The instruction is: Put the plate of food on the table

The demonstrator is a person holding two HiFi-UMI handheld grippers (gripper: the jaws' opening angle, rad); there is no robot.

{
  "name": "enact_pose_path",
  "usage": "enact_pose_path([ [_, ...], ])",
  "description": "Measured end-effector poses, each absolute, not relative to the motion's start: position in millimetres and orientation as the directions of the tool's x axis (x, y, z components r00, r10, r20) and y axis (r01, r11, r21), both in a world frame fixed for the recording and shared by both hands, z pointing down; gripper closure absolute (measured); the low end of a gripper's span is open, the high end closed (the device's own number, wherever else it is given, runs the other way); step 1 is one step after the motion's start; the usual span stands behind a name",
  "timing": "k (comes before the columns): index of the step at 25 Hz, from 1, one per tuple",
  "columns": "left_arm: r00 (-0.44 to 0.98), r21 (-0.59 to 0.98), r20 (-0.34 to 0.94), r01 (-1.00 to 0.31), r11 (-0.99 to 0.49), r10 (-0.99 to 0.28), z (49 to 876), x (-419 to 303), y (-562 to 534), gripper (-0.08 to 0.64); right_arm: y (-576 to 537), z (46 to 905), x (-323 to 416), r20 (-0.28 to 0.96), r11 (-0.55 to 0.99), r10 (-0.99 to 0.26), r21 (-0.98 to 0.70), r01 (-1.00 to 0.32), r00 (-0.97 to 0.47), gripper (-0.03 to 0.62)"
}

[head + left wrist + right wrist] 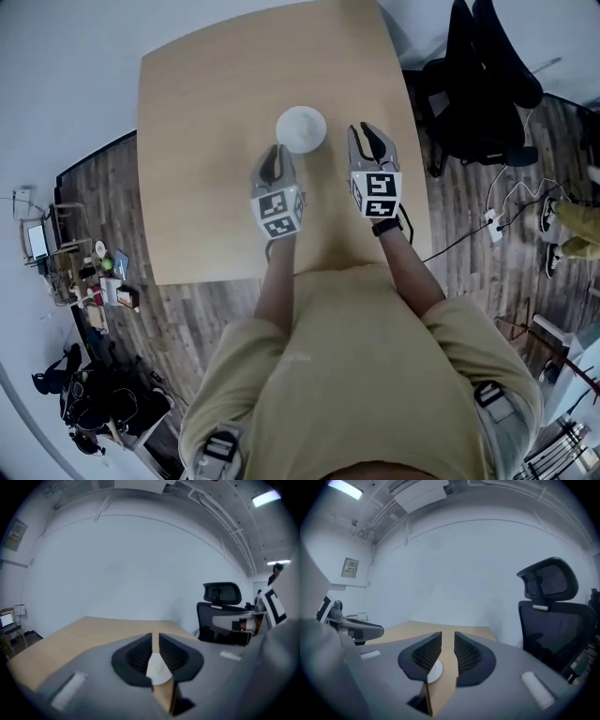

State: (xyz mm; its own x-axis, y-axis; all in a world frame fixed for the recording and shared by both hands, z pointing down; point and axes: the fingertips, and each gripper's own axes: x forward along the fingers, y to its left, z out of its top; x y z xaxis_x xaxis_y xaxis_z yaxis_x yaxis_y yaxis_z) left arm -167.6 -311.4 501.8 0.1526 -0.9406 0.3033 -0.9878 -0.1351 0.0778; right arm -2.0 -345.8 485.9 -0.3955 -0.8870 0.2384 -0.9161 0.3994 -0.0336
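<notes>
A small white plate (301, 129) lies on the light wooden table (206, 159), near its middle; I make out no food on it. My left gripper (276, 156) hovers just at the plate's near left edge, its jaws a narrow gap apart with nothing pressed between them. Through that gap (155, 641) the plate (157, 670) shows on the table beyond. My right gripper (367, 134) stands open to the right of the plate, apart from it. Its own view (447, 641) catches a sliver of the plate (435, 671) past the left jaw.
A black office chair (478, 84) stands by the table's right side, also seen as a chair (553, 616) close by. Cables and a power strip (492, 223) lie on the wooden floor at right. Small clutter (94, 272) sits on the floor at left.
</notes>
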Motion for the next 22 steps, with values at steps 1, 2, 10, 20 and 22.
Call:
enact_pose_path([
  [1,0.149,0.071,0.286,-0.988,-0.134,-0.947,493.7,-164.7,-304.4,0.518,-337.1,478.1,1.5,0.218,0.387,-0.898,-0.024,-0.922,-0.383,0.508],
  [2,0.146,0.066,0.269,-0.989,-0.133,-0.952,485.8,-162.5,-296.7,0.525,-327.7,470.8,4.8,0.200,0.376,-0.907,-0.013,-0.927,-0.371,0.519],
  [10,0.106,-0.015,0.141,-0.994,-0.109,-0.984,434.0,-137.3,-210.5,0.558,-235.7,431.1,36.7,0.086,0.378,-0.923,0.032,-0.925,-0.375,0.588],
  [20,0.092,-0.008,0.122,-0.996,-0.094,-0.988,431.4,-113.1,-131.9,0.558,-165.7,431.2,60.2,0.068,0.401,-0.914,0.014,-0.916,-0.399,0.588],
  [22,0.091,-0.007,0.141,-0.996,-0.093,-0.986,437.6,-109.2,-119.7,0.558,-155.1,438.5,66.3,0.080,0.399,-0.914,0.007,-0.917,-0.397,0.588],
])
